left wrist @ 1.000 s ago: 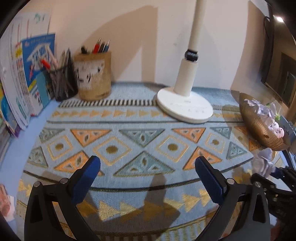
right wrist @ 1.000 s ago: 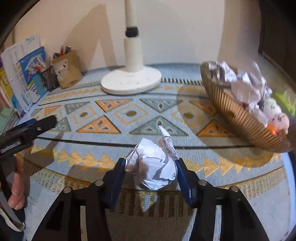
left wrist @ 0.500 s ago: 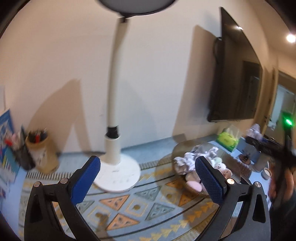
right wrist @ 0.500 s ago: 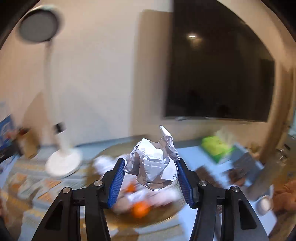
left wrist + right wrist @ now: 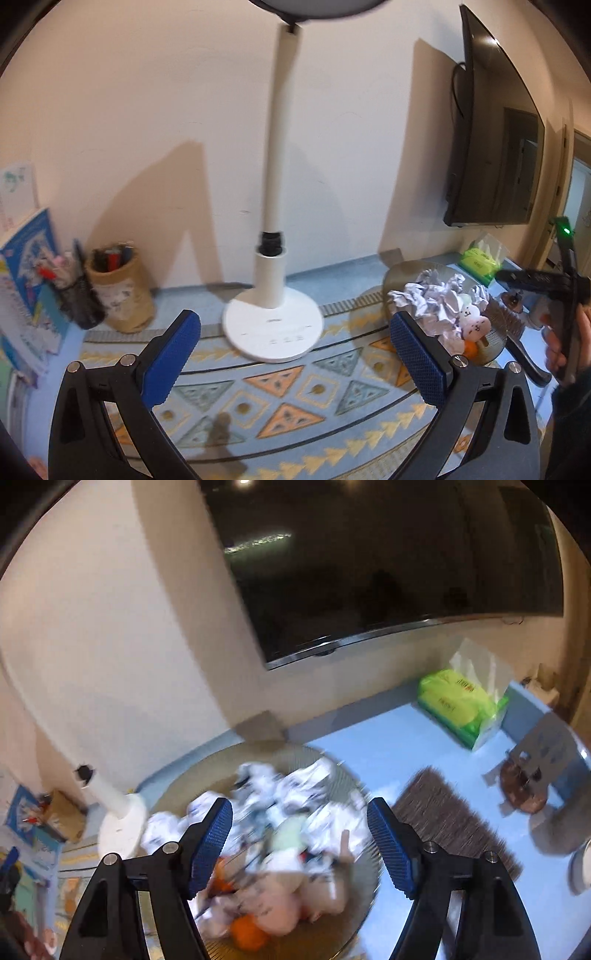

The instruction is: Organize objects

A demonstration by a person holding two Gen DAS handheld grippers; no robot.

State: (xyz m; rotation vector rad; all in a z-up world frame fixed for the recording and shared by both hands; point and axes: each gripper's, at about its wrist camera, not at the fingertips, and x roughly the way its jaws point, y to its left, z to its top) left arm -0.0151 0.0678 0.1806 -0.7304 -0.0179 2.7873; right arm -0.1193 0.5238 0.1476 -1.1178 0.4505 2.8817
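Two grippers with black arms and blue textured pads are seen. The right gripper (image 5: 299,843) is held above a round, ribbed golden-brown bowl (image 5: 364,897); its jaws are opening and nothing is pressed between the pads. The left gripper (image 5: 293,356) is held above a patterned woven mat (image 5: 280,391) with its fingers spread wide apart and nothing between them.

One bowl is seen, heaped with crumpled white paper balls (image 5: 436,299); their number cannot be told, as the right wrist view is blurred. Among them lie pale soft toys, one with a drawn face (image 5: 476,323), and at least two small orange round things (image 5: 249,932).

One white desk lamp with a round base (image 5: 273,332) stands between the bowl and two pen holders: a tan paper-wrapped cup (image 5: 123,295) and a black mesh cup (image 5: 79,299), touching side by side. Booklets (image 5: 27,266) lean against the wall at far left. One green tissue pack (image 5: 460,705) and one dark brown bristly mat (image 5: 450,821) lie beyond the bowl.

The surface is a light blue tabletop (image 5: 384,746) against a cream wall; a dark screen (image 5: 369,557) is mounted above it.
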